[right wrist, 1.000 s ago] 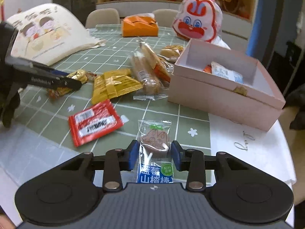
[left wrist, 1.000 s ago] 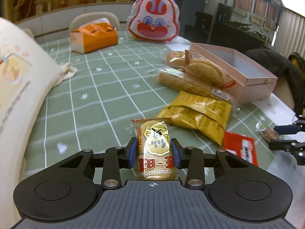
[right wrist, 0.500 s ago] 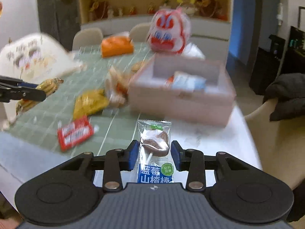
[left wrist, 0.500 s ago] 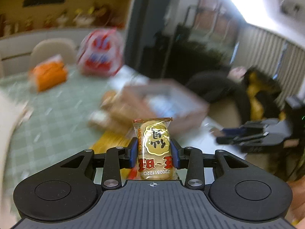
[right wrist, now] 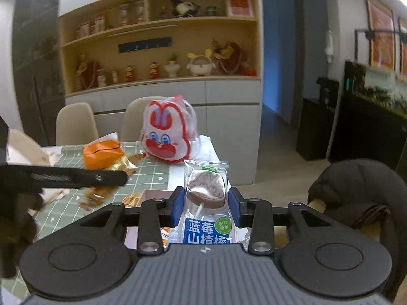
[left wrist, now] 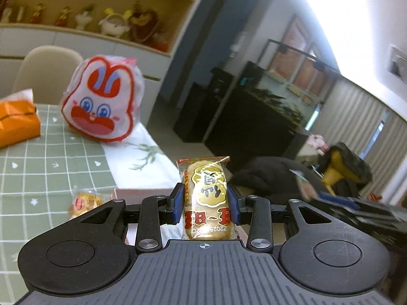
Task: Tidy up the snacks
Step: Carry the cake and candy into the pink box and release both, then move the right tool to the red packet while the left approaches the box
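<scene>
- Two snacks are riding clamped: my left gripper [left wrist: 205, 203] is pinching a gold rice cracker packet [left wrist: 206, 198], jaws easing slightly.
- Right gripper [right wrist: 205, 207] is squeezing a hawthorn lollipop [right wrist: 206, 190].
- I'm aiming both low over the pink box [right wrist: 155, 193] before releasing.

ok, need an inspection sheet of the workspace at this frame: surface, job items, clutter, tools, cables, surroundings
Surface: green grid tablecloth with a white cloth section.
Job's things: gold rice cracker pack; lollipop packet; pink box edge below.
Clutter: rabbit-face bag, orange tissue box, small wrapped snack.
Grippers: left tool shut on the cracker pack; right tool shut on the lollipop packet.
Cables: nothing seen.
Surroundings: shelf of figurines, chairs.
</scene>
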Tool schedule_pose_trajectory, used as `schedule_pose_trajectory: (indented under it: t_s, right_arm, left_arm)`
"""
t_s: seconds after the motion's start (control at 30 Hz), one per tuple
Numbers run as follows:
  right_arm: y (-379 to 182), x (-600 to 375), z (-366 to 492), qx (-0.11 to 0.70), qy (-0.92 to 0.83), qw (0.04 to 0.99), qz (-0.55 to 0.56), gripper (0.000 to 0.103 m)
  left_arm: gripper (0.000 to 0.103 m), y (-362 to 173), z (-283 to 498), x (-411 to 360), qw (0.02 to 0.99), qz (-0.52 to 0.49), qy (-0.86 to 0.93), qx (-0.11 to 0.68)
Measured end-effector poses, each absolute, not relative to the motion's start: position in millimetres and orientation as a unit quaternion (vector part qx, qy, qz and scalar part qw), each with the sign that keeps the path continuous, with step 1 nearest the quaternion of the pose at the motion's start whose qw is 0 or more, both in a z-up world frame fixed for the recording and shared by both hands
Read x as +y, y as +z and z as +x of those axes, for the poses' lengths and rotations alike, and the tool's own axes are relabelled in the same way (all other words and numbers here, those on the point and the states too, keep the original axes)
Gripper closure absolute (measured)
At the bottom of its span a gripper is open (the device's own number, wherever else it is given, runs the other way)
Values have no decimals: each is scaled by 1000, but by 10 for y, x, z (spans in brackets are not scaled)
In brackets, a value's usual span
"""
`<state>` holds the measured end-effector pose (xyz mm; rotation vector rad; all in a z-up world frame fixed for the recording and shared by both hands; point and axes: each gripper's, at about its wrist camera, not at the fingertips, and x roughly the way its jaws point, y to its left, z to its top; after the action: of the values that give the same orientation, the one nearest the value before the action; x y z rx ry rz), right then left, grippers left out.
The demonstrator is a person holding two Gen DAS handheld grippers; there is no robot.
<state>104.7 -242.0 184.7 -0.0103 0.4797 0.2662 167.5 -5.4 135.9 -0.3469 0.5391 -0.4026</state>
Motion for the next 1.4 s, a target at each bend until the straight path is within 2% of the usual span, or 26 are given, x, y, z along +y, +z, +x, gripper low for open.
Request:
schedule_pose_trajectory:
  t_s: [0.03, 0.1, 0.2, 0.47, 0.57, 0.6, 0.73, 0.93, 1.17, 1.4]
  right_arm:
    - [1808, -2446, 1116, 241, 131, 962, 0, 66]
    - [1704, -2466, 1279, 253, 130, 959, 5, 66]
    - [1480, -2452, 1574, 290, 130, 948, 18, 66]
    - [991, -2213, 2153, 330, 134, 934, 19, 65]
    - [919, -2066, 2456, 345, 143, 927, 23, 52]
    - [891, -2063, 2490, 353, 135, 925, 36, 52]
    - [829, -2130, 2199, 360, 141, 921, 48, 51]
    - [809, -2106, 1307, 335, 150, 930, 28, 37]
    - [626, -1596, 631, 337, 210, 917, 23, 30]
    - [348, -807, 542, 348, 265, 899, -18, 30]
  left_arm:
    - [58, 1262, 1831, -100, 931, -156, -187, 272]
    - [59, 1063, 2070, -159, 931, -129, -151, 305]
    - [59, 839, 2210, -23, 920, -167, -156, 318]
    - [59, 782, 1608, 481, 906, -239, -168, 308]
    - [60, 723, 1380, 624, 904, -235, -148, 324]
    - [60, 703, 1251, 695, 905, -229, -144, 327]
    - [60, 571, 779, 998, 912, -206, -138, 327]
    - [60, 369, 490, 1380, 924, -208, -116, 299]
    - [60, 339, 364, 1594, 901, -228, -124, 347]
    - [60, 194, 401, 1818, 882, -253, -95, 386]
